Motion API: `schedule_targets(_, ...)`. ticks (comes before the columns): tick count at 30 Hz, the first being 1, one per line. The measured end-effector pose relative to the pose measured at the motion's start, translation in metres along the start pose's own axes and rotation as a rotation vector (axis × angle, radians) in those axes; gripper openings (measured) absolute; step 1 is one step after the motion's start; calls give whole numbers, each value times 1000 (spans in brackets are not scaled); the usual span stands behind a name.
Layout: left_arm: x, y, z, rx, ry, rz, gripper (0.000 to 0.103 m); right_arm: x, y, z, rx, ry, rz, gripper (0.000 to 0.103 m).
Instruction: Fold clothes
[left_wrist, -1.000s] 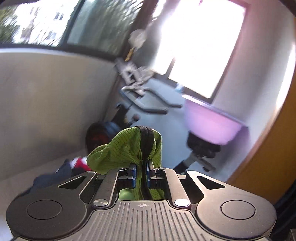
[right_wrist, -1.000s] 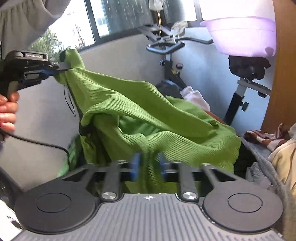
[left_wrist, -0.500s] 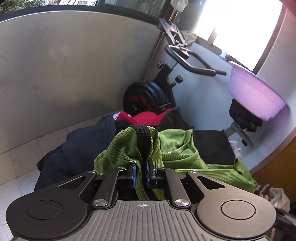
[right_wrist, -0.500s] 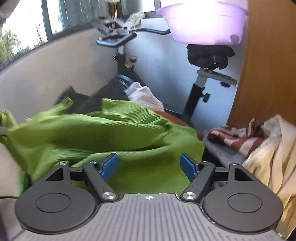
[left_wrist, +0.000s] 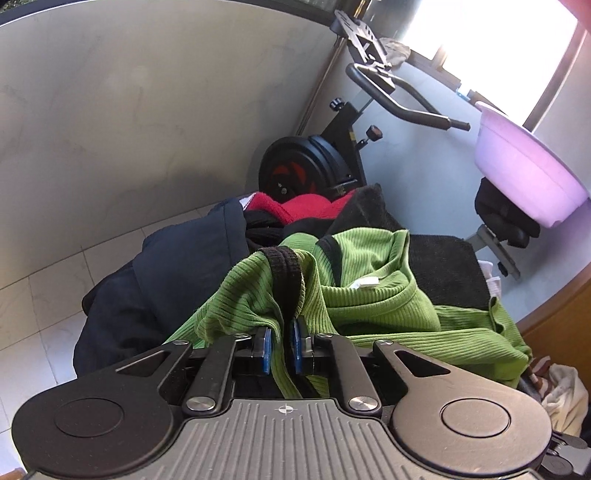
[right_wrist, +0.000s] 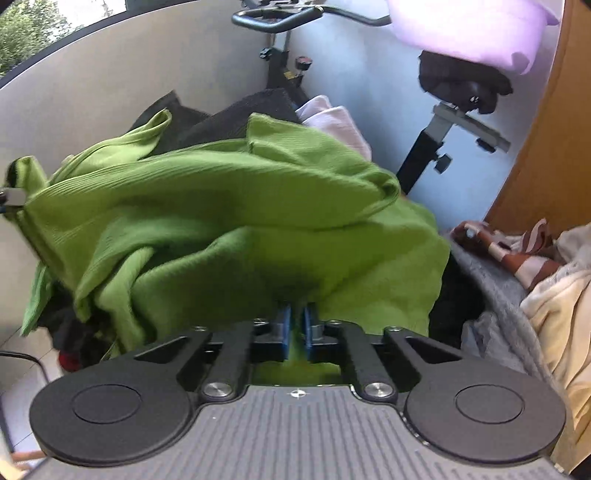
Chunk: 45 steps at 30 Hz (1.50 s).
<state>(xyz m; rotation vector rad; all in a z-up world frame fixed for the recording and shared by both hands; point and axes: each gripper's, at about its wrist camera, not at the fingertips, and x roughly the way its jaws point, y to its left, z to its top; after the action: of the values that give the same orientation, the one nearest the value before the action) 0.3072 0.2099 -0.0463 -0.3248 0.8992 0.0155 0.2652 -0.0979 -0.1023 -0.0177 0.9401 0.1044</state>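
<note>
My green top (right_wrist: 229, 206) smears with blur in the right view, and my left tongs (right_wrist: 5, 195) are cut off at that edge. The basin (left_wrist: 524, 166) runs off frame. What lies under the navy cloth (left_wrist: 159, 291), I can't tell.

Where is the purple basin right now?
Upper right in the left wrist view, the purple basin sits on the exercise bike saddle, beyond the green top.
</note>
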Motion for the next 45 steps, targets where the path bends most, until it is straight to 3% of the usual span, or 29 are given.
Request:
schedule_targets(10,15,9,-3,-35,48,7,11,-14,0,-37,-26,99,112,0)
schedule_targets(15,17,10,-4,-30,43,0,11,-20,2,-39,-33,62,92,2)
schedule_targets(17,17,11,-4,-32,42,-4,11,-24,-1,-32,-16,13,58,13)
schedule_targets(18,16,11,-4,-32,40,-6,11,-25,-1,-28,-17,-8,38,28)
schedule_targets(19,15,12,-5,-31,37,-9,11,-26,0,-23,-33,-29,14,50)
schedule_targets(21,14,12,-5,-29,32,-12,11,-27,4,-15,-75,-82,-35,71)
schedule_targets(24,13,12,-7,-21,28,-13,11,-27,8,-2,-74,-138,-35,74)
schedule_targets(26,12,12,-8,-18,27,-12,11,-24,8,9,-27,-147,-30,81)
schedule_targets(29,11,12,-9,-17,28,-11,11,-12,9,21,20,-129,-10,82)
schedule_targets(31,10,13,-10,-16,28,-12,11,0,10,22,26,-97,-1,78)
schedule_targets(32,10,13,-10,-16,29,-12,11,3,11,20,21,-82,8,67)
schedule_targets(33,11,13,-10,-17,30,-12,11,3,11,16,14,-74,22,30)
schedule_targets(34,11,14,-10,-17,31,-13,11,3,11,13,8,-66,36,14)
schedule_targets(39,14,14,-12,-20,36,-2,11,-2,7,-5,4,-13,115,6)
schedule_targets(45,20,15,-11,-33,45,7,12,-15,2,-26,6,62,167,6)
